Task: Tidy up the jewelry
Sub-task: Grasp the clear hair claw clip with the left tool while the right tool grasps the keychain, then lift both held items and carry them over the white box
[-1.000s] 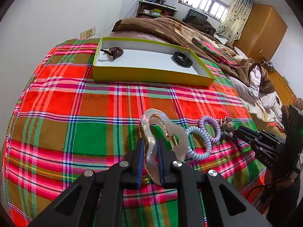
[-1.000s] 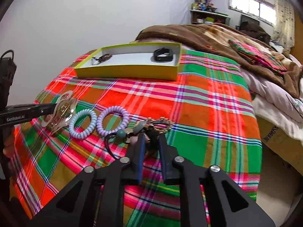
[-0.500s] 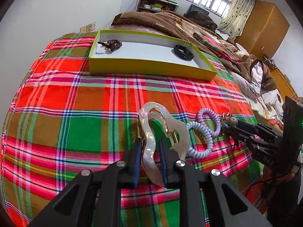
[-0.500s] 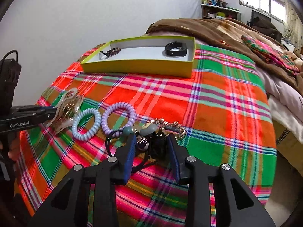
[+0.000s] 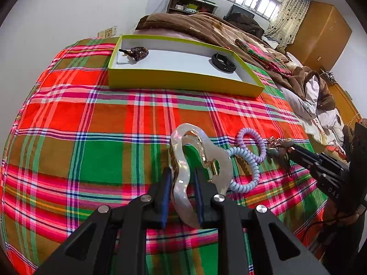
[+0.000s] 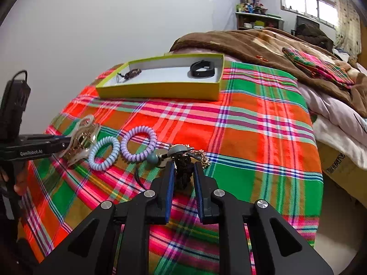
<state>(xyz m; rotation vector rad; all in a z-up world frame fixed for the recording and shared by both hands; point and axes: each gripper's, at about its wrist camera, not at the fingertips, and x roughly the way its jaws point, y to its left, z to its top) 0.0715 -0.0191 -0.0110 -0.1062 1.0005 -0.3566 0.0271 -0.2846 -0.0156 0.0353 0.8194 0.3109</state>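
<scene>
Evidently at the pick-up step, the left gripper (image 5: 181,192) clamps the pearly hair claw (image 5: 195,160) on the bed, the right gripper (image 6: 183,178), just closing, grips the dark knotted bracelet (image 6: 182,169); next, carry both to the yellow-green tray (image 5: 183,83).

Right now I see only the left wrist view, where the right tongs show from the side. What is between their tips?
Observer: A dark knotted cord ornament sits between the right tongs; they have just been closing.
Operator: Do the pads press it?
Observer: I cannot tell; each blue pad stands very near the knot.
Operator: Does anything trail from it?
Observer: Yes, a thin black cord loop lies on the plaid bedcover, left of the tongs.
</scene>
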